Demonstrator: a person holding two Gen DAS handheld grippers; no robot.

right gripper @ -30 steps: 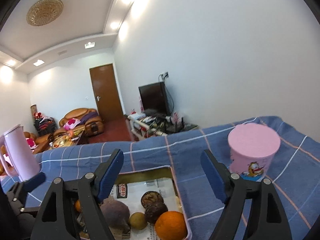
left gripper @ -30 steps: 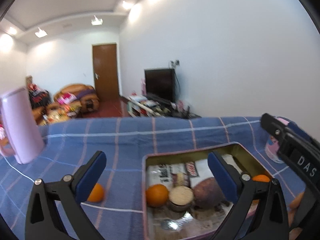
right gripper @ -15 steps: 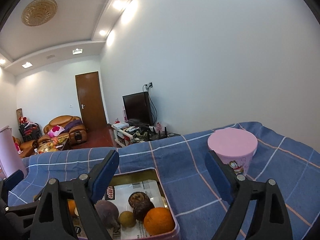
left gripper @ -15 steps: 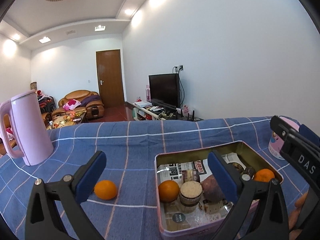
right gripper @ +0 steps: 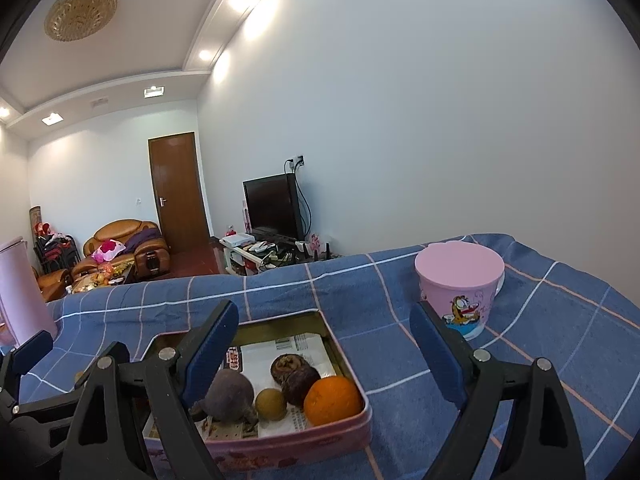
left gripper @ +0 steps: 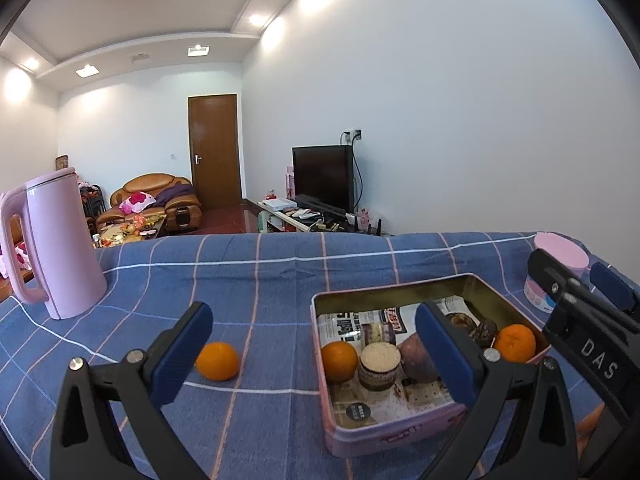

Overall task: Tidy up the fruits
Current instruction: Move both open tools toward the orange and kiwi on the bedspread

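Observation:
A loose orange (left gripper: 217, 360) lies on the blue checked cloth, left of a pink tin box (left gripper: 384, 434). The tin holds an orange (left gripper: 339, 361), a small round jar (left gripper: 379, 365), a purple fruit (left gripper: 416, 360), dark wrinkled fruits (left gripper: 478, 328) and another orange (left gripper: 515, 343). My left gripper (left gripper: 312, 354) is open and empty, above the cloth between the loose orange and the tin. My right gripper (right gripper: 324, 352) is open and empty over the tin (right gripper: 280, 446), where the purple fruit (right gripper: 230, 398), a small brown fruit (right gripper: 271, 403), a dark fruit (right gripper: 292, 376) and an orange (right gripper: 332, 400) show.
A pink kettle (left gripper: 56, 240) stands at the far left of the table. A pink lidded cup (right gripper: 460, 286) stands to the right of the tin. The table's far edge drops to a living room with a TV and sofa.
Both grippers have risen and pulled back, so the views tilted up and more of the table shows. The loose orange and tin have stayed in place. Both grippers stayed open.

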